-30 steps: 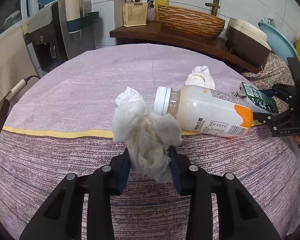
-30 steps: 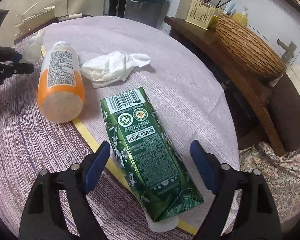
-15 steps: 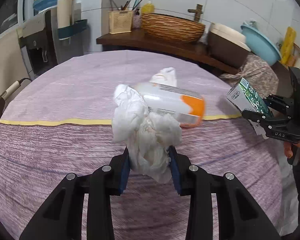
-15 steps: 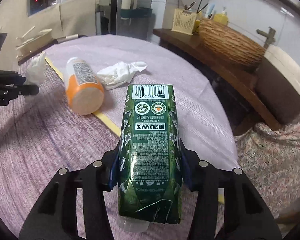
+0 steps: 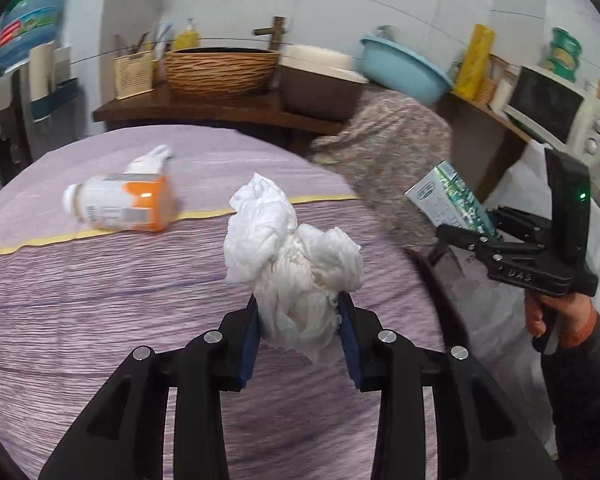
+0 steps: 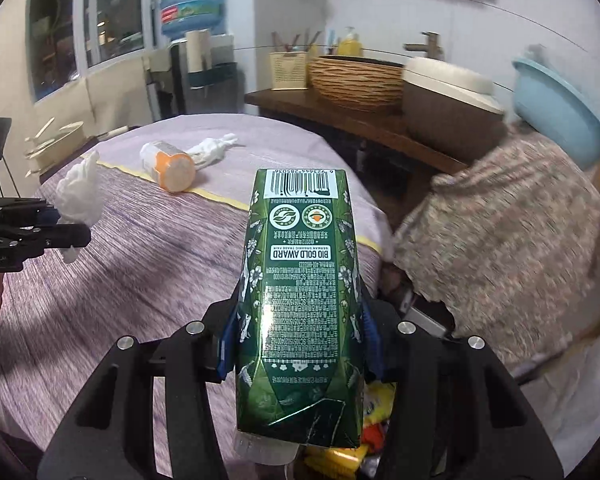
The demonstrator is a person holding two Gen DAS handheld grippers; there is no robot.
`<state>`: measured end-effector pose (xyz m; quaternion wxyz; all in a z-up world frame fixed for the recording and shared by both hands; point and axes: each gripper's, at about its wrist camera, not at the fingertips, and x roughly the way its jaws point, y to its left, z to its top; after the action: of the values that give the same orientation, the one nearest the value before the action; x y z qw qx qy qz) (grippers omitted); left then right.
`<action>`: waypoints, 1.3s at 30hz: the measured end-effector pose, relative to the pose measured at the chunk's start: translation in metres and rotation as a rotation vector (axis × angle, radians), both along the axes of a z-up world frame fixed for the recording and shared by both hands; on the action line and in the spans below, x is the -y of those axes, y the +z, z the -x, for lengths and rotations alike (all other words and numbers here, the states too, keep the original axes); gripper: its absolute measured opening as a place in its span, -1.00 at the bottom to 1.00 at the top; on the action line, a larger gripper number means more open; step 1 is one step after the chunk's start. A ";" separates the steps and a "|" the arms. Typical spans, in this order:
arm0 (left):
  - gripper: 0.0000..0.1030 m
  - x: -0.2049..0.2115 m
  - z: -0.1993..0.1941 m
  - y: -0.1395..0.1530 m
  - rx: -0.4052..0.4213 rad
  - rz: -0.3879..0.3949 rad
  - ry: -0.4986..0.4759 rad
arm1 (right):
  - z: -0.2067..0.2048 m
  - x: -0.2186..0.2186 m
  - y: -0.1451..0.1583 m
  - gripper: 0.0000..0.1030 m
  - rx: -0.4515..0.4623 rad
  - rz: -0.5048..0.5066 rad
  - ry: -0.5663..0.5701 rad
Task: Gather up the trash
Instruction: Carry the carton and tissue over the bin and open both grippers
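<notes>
Trash sat in both your tools: your left tool (image 5: 299,336) pinched a tissue wad (image 5: 292,256) above the bench (image 5: 100,280), and your right tool (image 6: 300,336) was clamped on a green carton (image 6: 300,280). A bottle (image 5: 128,202) and another tissue (image 5: 150,160) lay touching on the bench.

White tiled wall (image 5: 400,8); dark wood counter (image 5: 188,106); window (image 6: 88,20) at left; round table (image 5: 100,288), purple cloth

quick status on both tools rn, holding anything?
Left tool: closed on the crumpled tissue.
Right tool: jaws just closed in, now shut on the green carton.
</notes>
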<state>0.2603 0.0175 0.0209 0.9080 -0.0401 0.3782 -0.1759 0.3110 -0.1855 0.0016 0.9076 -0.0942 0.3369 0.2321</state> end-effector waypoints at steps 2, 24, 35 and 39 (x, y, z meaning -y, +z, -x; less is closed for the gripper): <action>-0.31 0.020 0.005 0.000 0.006 0.015 -0.033 | 0.012 0.024 -0.004 -0.03 0.000 0.001 -0.055; -0.31 0.179 0.030 -0.049 -0.056 0.026 -0.225 | 0.025 0.149 -0.160 -0.03 -0.253 -0.096 -0.401; -0.31 0.198 0.026 -0.069 -0.099 -0.001 -0.226 | 0.003 0.148 -0.224 0.02 -0.356 -0.130 -0.448; -0.31 0.206 0.025 -0.076 -0.117 -0.004 -0.235 | 0.007 0.151 -0.220 0.02 -0.346 -0.118 -0.455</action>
<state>0.2349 -0.1882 -0.0546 0.8576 -0.0039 0.4330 -0.2776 0.3040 -0.3361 -0.2189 0.8693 0.0776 0.4850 0.0545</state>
